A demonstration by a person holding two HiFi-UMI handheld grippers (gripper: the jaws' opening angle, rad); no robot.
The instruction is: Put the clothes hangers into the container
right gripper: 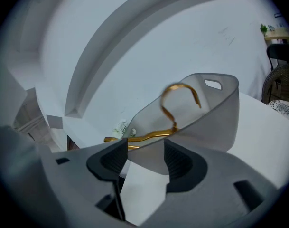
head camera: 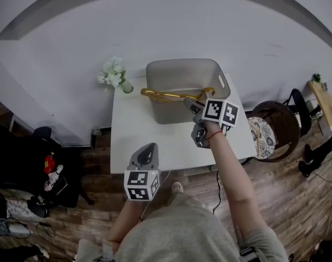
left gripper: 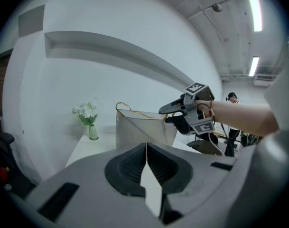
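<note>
Right gripper (right gripper: 144, 156) jaws gape wide and empty, gold hanger (right gripper: 150, 137) just beyond, seemingly resting across the container (right gripper: 220, 122) rim.

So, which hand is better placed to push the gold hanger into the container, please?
Right: its open tongs sit beside the hanger lying across the container's rim; the left tongs are shut, farther back.
</note>
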